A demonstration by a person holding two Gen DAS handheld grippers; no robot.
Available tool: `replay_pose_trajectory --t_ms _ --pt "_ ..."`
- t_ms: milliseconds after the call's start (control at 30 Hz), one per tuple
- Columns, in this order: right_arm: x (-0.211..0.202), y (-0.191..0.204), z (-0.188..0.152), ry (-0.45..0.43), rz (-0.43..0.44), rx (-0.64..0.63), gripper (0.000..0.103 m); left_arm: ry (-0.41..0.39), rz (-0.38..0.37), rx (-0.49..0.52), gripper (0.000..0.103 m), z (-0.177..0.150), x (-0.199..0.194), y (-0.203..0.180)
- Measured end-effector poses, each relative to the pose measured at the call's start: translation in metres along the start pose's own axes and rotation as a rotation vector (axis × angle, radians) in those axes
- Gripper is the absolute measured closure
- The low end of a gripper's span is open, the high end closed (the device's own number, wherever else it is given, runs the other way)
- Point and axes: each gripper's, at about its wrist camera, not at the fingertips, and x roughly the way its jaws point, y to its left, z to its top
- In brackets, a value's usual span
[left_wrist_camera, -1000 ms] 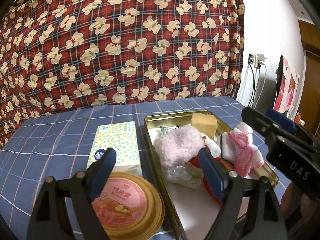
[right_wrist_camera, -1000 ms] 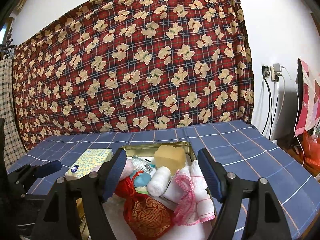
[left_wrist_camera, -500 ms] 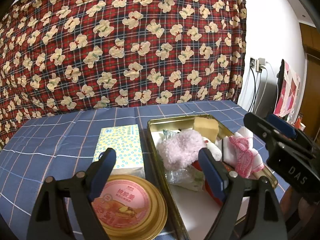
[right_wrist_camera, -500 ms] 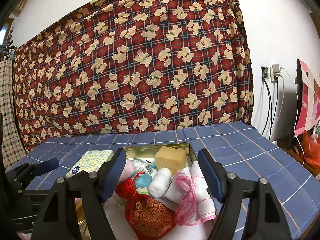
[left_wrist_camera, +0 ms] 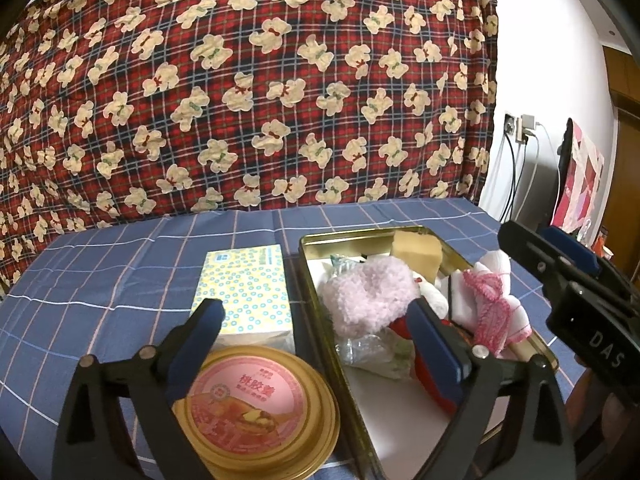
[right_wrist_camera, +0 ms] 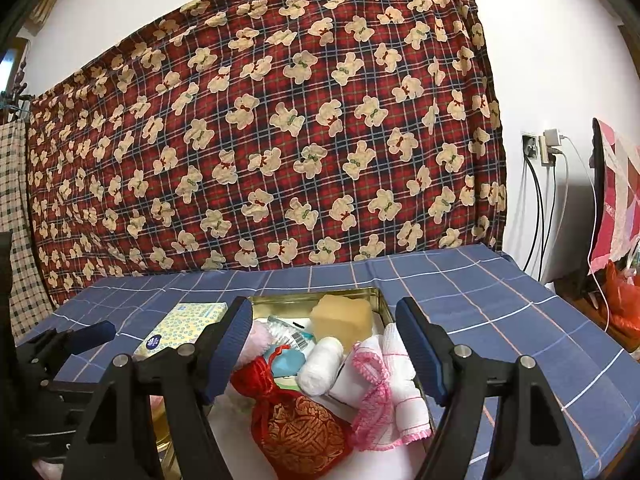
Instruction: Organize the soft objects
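A gold tin tray (left_wrist_camera: 340,236) on the blue checked cloth holds soft things: a fluffy pink piece (left_wrist_camera: 368,296), a yellow sponge (right_wrist_camera: 340,316), a white roll (right_wrist_camera: 320,364), a pink-edged white towel (right_wrist_camera: 384,392) and a red brocade pouch (right_wrist_camera: 300,428). My left gripper (left_wrist_camera: 316,332) hovers over the tray's left rim. Its jaws are opening, and nothing is gripped between them. My right gripper (right_wrist_camera: 328,340) stands open above the tray's near half and touches nothing.
A dotted tissue pack (left_wrist_camera: 244,288) lies left of the tray. In front of it sits a round gold can (left_wrist_camera: 256,404) with a pink label. A bear-print blanket (right_wrist_camera: 280,140) hangs behind the table. Cables and a wall socket (right_wrist_camera: 540,148) are at the right.
The left gripper's jaws stand slightly wider than before. Both hands and all the objects have stayed where they were.
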Motion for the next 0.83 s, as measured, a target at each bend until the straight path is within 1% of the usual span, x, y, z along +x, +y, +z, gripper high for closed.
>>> replay_pose_trajectory --t_ms 233,300,367,467,600,833 --pt "-0.0002 -0.0004 -0.0005 -0.001 0.001 0.000 0.027 -0.001 0.013 -0.003 0.006 0.0003 -0.0008 -0.0004" --pt "0.0000 -0.0006 -0.0009 -0.002 -0.001 -0.001 0.027 -0.001 0.016 0.003 0.004 0.0004 -0.0008 -0.0014" --pt "0.0005 -0.0006 -0.0011 0.000 0.000 -0.001 0.027 -0.003 0.016 0.007 0.001 0.0005 -0.0013 -0.0012" --pt "0.0000 -0.0001 0.0000 0.002 -0.001 -0.002 0.027 -0.008 0.017 0.021 0.001 0.0014 -0.0030 -0.0040" --pt "-0.0006 -0.0010 0.0024 0.002 -0.003 -0.003 0.027 -0.011 0.003 0.023 0.001 0.0012 -0.0035 -0.0058" --pt "-0.0008 -0.0012 0.0006 0.001 -0.002 -0.002 0.027 -0.021 0.001 0.025 0.001 0.0018 -0.0059 -0.0070"
